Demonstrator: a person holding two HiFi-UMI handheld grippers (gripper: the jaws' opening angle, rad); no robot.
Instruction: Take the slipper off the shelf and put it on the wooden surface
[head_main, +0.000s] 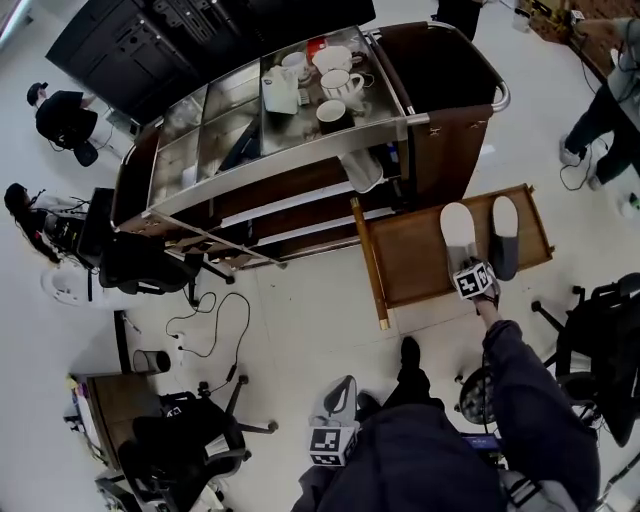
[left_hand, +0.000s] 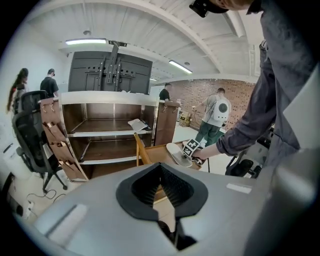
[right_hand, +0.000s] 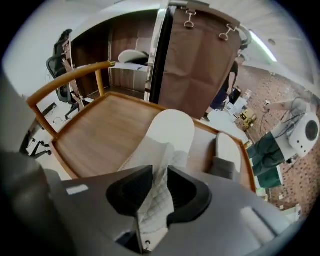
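A white quilted slipper (head_main: 458, 232) (right_hand: 170, 132) lies on the low wooden surface (head_main: 410, 255) (right_hand: 100, 125), next to a grey slipper (head_main: 505, 232) (right_hand: 226, 152). My right gripper (head_main: 478, 283) (right_hand: 159, 185) sits at the white slipper's heel end, open, with the slipper's quilted upper still between its fingers. My left gripper (head_main: 333, 440) (left_hand: 161, 170) hangs low by the person's legs, away from the surface, shut and empty. In the left gripper view the white slipper (left_hand: 177, 152) and the right hand show in the distance.
A brown shelf cart (head_main: 300, 200) (left_hand: 107, 127) stands behind the wooden surface, with cups and a pitcher (head_main: 330, 85) on top and a pale object on a shelf (right_hand: 131, 56). Office chairs (head_main: 150, 270) (head_main: 190, 440) and floor cables (head_main: 205, 320) lie to the left. People stand around.
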